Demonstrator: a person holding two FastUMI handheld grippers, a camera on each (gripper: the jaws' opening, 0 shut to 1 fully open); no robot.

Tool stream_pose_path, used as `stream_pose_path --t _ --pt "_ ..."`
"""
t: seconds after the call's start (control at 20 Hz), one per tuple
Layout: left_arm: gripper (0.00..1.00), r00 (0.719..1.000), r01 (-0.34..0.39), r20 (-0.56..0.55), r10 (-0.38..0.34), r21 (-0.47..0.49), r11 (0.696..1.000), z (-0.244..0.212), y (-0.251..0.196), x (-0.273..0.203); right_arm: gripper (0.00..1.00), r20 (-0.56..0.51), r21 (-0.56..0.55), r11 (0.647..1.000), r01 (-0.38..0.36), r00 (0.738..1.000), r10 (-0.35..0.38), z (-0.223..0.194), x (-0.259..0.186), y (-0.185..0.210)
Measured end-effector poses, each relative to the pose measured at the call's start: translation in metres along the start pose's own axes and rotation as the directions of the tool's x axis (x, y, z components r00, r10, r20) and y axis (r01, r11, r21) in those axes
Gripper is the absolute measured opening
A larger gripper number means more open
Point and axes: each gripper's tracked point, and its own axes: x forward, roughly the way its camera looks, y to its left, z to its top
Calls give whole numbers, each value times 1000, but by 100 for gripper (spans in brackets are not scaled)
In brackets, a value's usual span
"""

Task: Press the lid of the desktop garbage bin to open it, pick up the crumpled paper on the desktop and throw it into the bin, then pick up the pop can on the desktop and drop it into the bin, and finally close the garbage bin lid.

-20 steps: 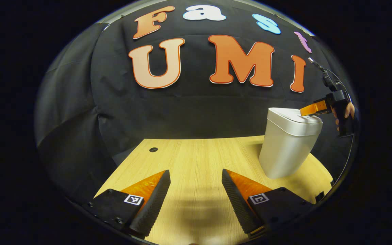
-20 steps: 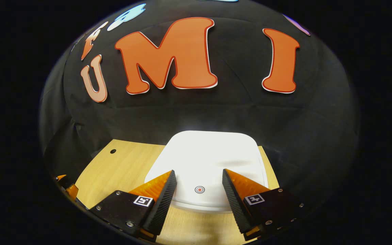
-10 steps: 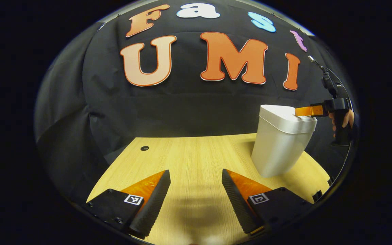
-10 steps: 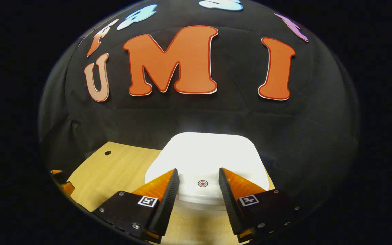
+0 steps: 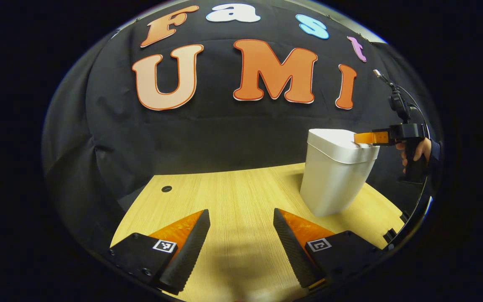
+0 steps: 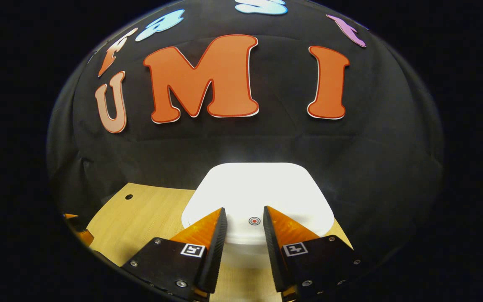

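The white plastic desktop bin with rounded corners (image 5: 336,176) stands upright on the pale wood-grain bench (image 5: 241,197), near its far right edge in the left gripper view, close to the black cloth wall (image 5: 224,130). Its flat white lid (image 6: 262,191) is down and closed, and a small red ring mark (image 6: 254,220) sits near the lid's front edge. My right gripper (image 6: 244,214) is over that front edge, its 2 fingers (image 6: 216,235) apart by a narrow gap with the red mark showing between the tips; they hold nothing. Whether the tips touch the lid I cannot tell. In the left gripper view that same gripper reaches level over the lid's right rim, held by my hand (image 5: 415,151). My left gripper (image 5: 241,218) hangs over bare bench well to the left of the bin, its 2 fingers (image 5: 191,247) spread wide and empty. A small round hole (image 5: 166,188) lies in the bench near its far left corner.
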Motion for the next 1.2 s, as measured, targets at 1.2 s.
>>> stream_pose_path --t 1.2 --pt "98 981 -15 196 1 68 998 58 34 -6 69 39 5 999 -33 999 33 -68 -80 106"
